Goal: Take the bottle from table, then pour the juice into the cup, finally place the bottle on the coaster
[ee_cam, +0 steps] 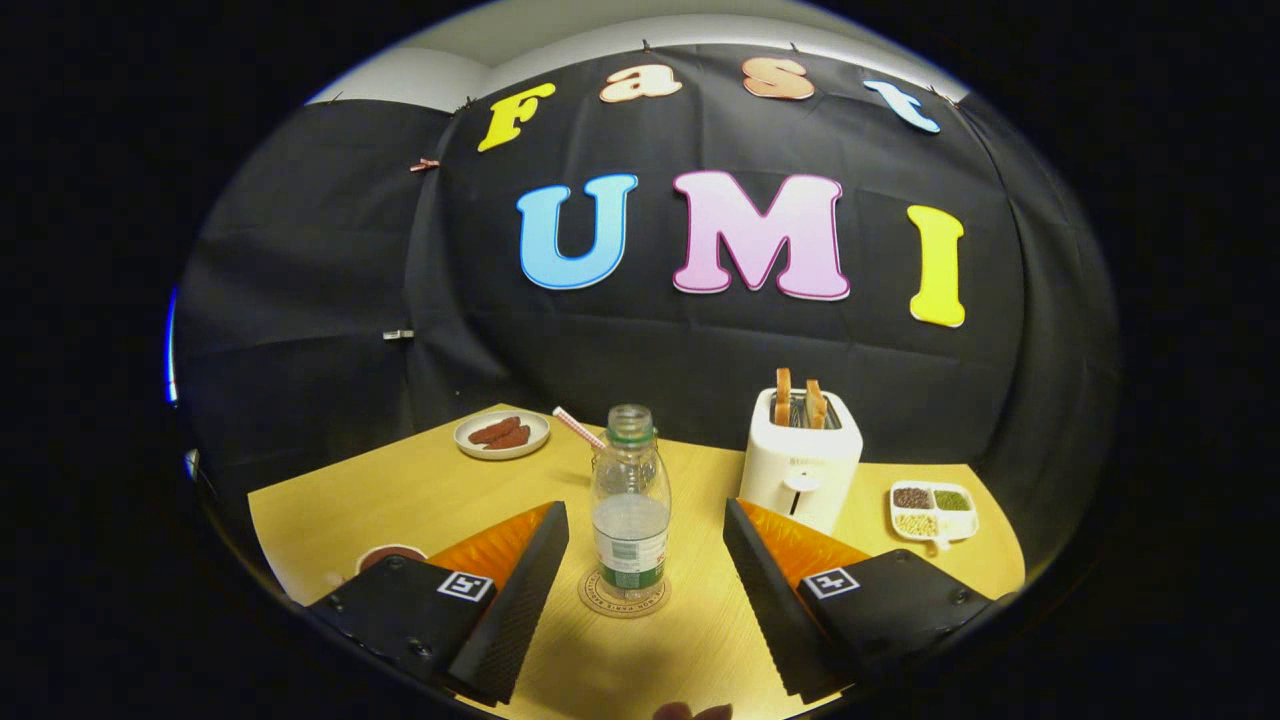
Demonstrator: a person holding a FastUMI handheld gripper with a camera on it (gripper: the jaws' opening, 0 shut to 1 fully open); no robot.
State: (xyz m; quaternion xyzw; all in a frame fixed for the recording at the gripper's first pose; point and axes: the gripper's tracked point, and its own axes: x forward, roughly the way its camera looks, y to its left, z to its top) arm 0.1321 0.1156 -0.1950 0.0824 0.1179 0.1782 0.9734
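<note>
A clear plastic bottle [630,510] with no cap and a green-and-white label stands upright on a round coaster [623,596] on the yellow table [400,490]. It sits between and just ahead of my fingers. My gripper [645,520] is open, with both fingers apart from the bottle's sides. Right behind the bottle stands a clear cup [600,462] with a red-and-white striped straw [578,427]; the bottle hides most of it.
A white toaster [800,470] holding two bread slices stands beyond the right finger. A divided white dish [933,510] of grains lies to its right. A plate of sausages [501,434] lies far left, and a small dark bowl [388,555] sits by the left finger.
</note>
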